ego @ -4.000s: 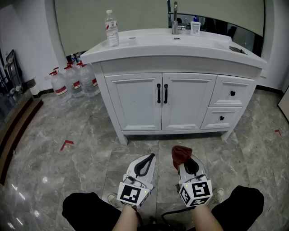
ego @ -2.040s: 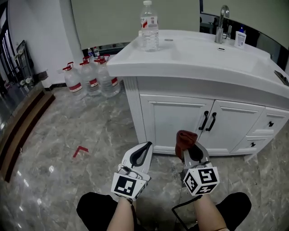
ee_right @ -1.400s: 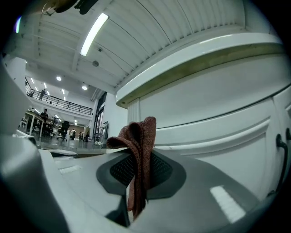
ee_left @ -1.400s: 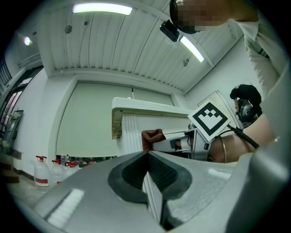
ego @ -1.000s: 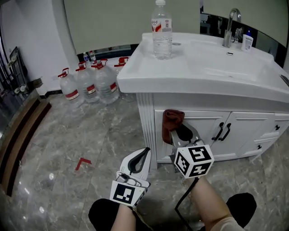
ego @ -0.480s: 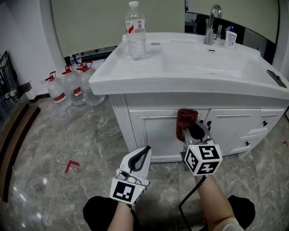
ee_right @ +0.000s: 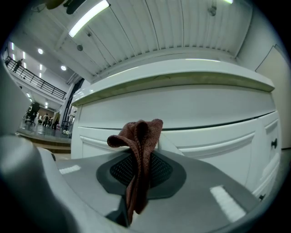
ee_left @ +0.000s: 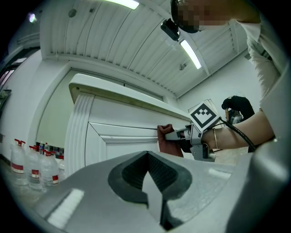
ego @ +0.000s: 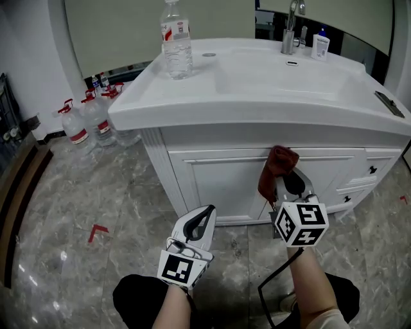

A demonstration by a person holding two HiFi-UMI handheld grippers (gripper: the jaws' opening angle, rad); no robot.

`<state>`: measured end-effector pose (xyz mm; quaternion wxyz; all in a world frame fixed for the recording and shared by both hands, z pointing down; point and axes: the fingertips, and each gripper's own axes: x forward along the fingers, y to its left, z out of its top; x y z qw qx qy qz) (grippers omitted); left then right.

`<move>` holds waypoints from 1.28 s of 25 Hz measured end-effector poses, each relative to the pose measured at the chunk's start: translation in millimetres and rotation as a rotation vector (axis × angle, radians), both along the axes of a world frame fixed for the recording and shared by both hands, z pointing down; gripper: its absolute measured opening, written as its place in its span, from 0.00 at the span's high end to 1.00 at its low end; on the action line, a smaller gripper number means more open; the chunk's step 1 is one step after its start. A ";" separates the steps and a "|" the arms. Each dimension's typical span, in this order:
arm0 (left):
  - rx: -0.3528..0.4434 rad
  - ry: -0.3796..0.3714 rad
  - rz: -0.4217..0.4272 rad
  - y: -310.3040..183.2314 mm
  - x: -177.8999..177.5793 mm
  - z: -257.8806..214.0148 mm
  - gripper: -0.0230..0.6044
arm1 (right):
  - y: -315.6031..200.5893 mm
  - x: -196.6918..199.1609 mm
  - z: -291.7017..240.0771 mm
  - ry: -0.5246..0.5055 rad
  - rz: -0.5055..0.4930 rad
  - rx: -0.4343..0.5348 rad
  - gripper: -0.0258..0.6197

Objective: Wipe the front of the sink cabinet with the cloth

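The white sink cabinet [ego: 212,183] fills the middle of the head view, its panelled front [ee_right: 218,136] facing me. My right gripper [ego: 287,181] is shut on a reddish-brown cloth [ego: 276,168], and the bunched cloth [ee_right: 138,152] is pressed against the top of a cabinet door. From the left gripper view the cloth [ee_left: 168,139] is at the door's upper rail. My left gripper [ego: 200,222] hangs lower, off the cabinet, jaws shut with nothing in them.
A clear water bottle [ego: 175,40] stands on the countertop's left, a tap [ego: 290,19] and a small bottle [ego: 319,45] at the back. Several large water jugs [ego: 83,119] sit on the marble floor at the left. Drawer knobs [ego: 371,169] are to the right.
Over four seconds I have come up to the cabinet and my right gripper has risen with the cloth to the door's top. In the last half second it slid right.
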<state>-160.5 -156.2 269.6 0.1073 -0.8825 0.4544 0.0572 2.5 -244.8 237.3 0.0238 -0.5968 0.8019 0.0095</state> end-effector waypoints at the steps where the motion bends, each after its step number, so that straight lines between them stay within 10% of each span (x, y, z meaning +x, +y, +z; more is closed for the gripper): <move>1: 0.000 -0.001 -0.006 0.8 -2.9 0.0 0.96 | 2.9 -7.7 0.4 0.000 -0.021 0.005 0.84; 18: -0.052 0.000 -0.234 4.4 -140.4 21.1 0.96 | 0.5 -233.2 82.9 -0.047 -0.391 -0.137 0.84; 32: -0.058 -0.012 -0.143 -4.4 -92.3 33.3 0.96 | -11.6 -182.4 93.5 -0.017 -0.273 -0.131 0.84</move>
